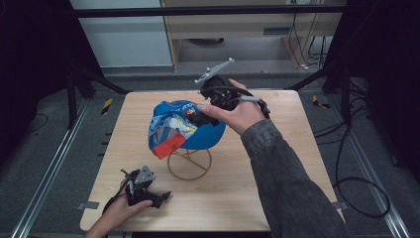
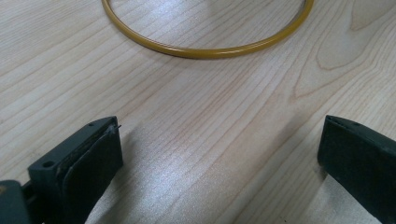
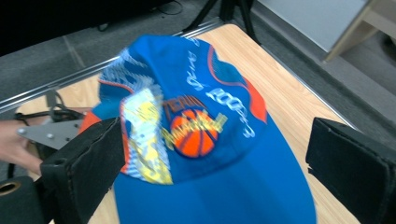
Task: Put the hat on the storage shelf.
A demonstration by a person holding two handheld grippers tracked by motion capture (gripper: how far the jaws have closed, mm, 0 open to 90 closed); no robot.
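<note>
A blue cap point(image 1: 205, 136) with a basketball logo and an orange and patterned panel sits on a gold wire stand point(image 1: 189, 166) at the middle of the wooden table point(image 1: 247, 193). My right gripper point(image 1: 200, 115) hovers at the cap's far right side, held from above by a hand. Its jaws stand wide open, and in the right gripper view point(image 3: 215, 140) the cap point(image 3: 196, 93) lies just past them, untouched. My left gripper point(image 1: 154, 188) rests low near the table's front left corner, open point(image 2: 219, 144) with bare wood between its jaws. The stand's base ring point(image 2: 205, 50) lies ahead of it.
Black frame legs point(image 1: 79, 82) stand at the table's far corners. Cables point(image 1: 356, 193) trail on the grey floor to the right. A wooden cabinet point(image 1: 237, 29) stands behind the table. The other gripper's grey plate point(image 3: 46, 133) and hand sit beyond the cap.
</note>
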